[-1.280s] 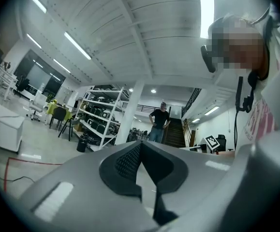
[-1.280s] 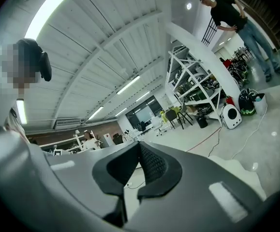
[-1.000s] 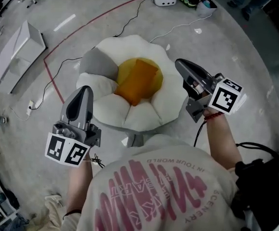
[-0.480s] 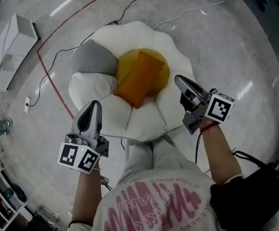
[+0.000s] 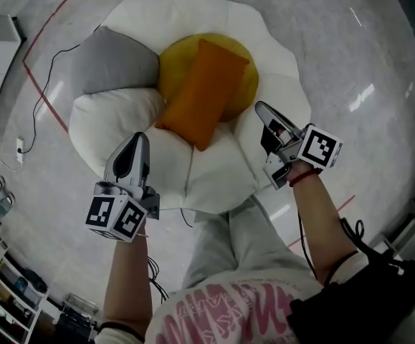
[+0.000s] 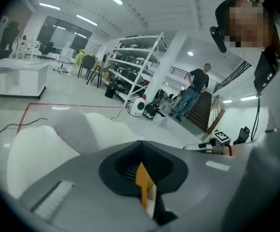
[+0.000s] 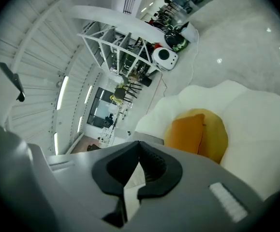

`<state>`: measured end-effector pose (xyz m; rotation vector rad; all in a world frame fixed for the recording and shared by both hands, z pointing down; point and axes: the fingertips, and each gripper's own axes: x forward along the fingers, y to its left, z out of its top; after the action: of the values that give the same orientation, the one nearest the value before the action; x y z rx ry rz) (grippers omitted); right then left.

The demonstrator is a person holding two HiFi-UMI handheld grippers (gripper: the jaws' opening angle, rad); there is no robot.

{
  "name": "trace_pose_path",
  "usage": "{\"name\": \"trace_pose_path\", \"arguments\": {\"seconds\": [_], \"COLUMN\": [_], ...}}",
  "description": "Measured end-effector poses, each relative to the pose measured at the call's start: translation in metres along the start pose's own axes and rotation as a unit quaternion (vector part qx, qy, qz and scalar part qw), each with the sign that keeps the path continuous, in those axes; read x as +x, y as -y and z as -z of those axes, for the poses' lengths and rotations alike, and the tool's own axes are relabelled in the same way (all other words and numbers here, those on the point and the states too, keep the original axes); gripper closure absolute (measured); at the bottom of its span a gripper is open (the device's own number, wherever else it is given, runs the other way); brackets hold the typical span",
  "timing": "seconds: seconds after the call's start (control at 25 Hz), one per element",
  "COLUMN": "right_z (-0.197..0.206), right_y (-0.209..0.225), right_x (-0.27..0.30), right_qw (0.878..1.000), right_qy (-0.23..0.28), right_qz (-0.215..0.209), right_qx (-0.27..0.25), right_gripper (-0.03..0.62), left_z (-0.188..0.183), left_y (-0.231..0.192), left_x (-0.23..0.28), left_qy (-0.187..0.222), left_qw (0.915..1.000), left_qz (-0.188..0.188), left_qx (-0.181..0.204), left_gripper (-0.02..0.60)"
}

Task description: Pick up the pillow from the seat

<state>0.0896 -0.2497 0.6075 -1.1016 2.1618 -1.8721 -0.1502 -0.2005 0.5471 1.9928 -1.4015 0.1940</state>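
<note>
An orange rectangular pillow (image 5: pixel 205 92) lies tilted across the yellow centre of a white flower-shaped floor seat (image 5: pixel 272 84); it also shows in the right gripper view as the pillow (image 7: pixel 185 132). My left gripper (image 5: pixel 140 137) hovers over the seat's near-left white petal, jaws shut and empty. The right gripper (image 5: pixel 260 107) hangs over the near-right petal, just right of the pillow, also shut with nothing in it. In the left gripper view only white and grey petals (image 6: pixel 72 129) show beyond the shut gripper (image 6: pixel 140 144).
One seat petal is grey (image 5: pixel 114 63). A red floor line (image 5: pixel 39 84) and a cable (image 5: pixel 53 56) run left of the seat. The person's legs (image 5: pixel 229 228) stand at the seat's near edge. Shelving (image 6: pixel 135 64) and a standing person (image 6: pixel 193 88) are far off.
The view has closed in on the seat: it now fills the upper frame. Both grippers sit nearer the pillow, over the front petals. Their jaws stay shut.
</note>
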Motion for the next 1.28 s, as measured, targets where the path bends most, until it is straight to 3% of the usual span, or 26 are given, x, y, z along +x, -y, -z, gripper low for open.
{"name": "trace_pose_path", "arguments": {"seconds": [0.32, 0.48, 0.76, 0.92, 1.08, 1.28], "right_z": [0.036, 0.062, 0.094, 0.106, 0.115, 0.126], "right_y": [0.082, 0.109, 0.144, 0.162, 0.171, 0.18], "right_x": [0.055, 0.072, 0.078, 0.077, 0.075, 0.074], "right_qw": [0.994, 0.991, 0.988, 0.982, 0.974, 0.966], "right_qy": [0.007, -0.005, -0.054, -0.067, -0.062, -0.051], "right_qz": [0.049, 0.059, 0.065, 0.072, 0.074, 0.058], "right_qx": [0.094, 0.12, 0.127, 0.163, 0.205, 0.247], "right_gripper": [0.589, 0.589, 0.583, 0.507, 0.473, 0.411], "left_z": [0.056, 0.079, 0.115, 0.135, 0.148, 0.177], "left_y": [-0.05, -0.062, -0.072, -0.077, -0.088, -0.092], "left_x": [0.067, 0.091, 0.133, 0.156, 0.164, 0.168], "left_qy": [-0.051, -0.063, -0.105, -0.143, -0.178, -0.231], "left_qw": [0.9979, 0.9965, 0.9917, 0.9848, 0.9756, 0.9626], "left_qz": [0.011, 0.022, 0.01, 0.002, -0.021, -0.041], "left_qx": [-0.038, -0.05, -0.073, -0.099, -0.127, -0.135], "left_gripper": [0.568, 0.568, 0.566, 0.51, 0.453, 0.44]}}
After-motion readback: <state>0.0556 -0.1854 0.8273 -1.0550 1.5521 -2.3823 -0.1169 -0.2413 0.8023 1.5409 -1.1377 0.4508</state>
